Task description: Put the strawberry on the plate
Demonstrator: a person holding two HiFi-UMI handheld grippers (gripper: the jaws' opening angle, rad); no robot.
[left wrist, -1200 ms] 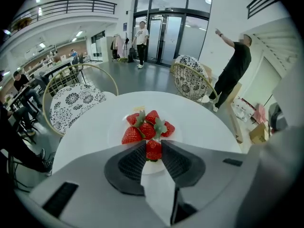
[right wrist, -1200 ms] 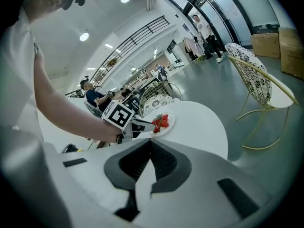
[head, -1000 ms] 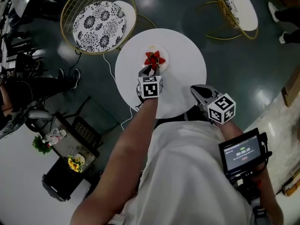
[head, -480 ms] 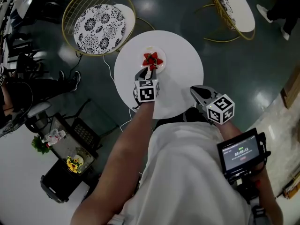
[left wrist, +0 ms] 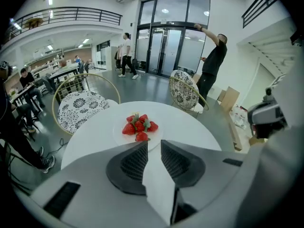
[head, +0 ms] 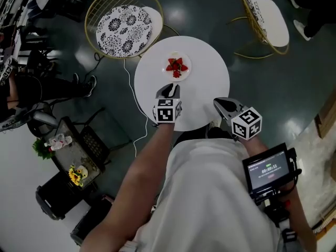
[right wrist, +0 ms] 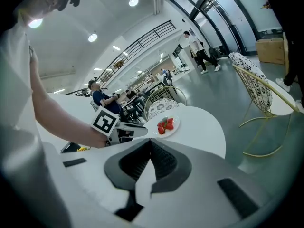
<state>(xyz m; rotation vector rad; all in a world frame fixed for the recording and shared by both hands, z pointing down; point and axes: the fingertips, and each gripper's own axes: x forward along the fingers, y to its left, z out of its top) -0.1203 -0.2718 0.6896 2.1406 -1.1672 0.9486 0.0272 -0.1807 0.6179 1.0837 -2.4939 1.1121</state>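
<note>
1. Strawberries: a small red cluster with green caps, lying together on the plate. None sits on the bare tabletop.
2. Plate: small, white and round, on the far half of the round white table.
3. Your left gripper: over the middle of the table, tips pointing at the plate and stopping just short of its near rim. Its own view shows the jaws slightly spread, with only tabletop in the narrow gap between them. It carries nothing.
4. Your right gripper: over the near right edge of the table, well apart from the plate and to the right of the left gripper. Its own view shows the jaws pressed together at the tips, with nothing pinched.
5. Gold wire chair with patterned cushion: on the floor beyond the table's left side.
6. Second gold wire chair: on the floor beyond the table's right side.
</note>
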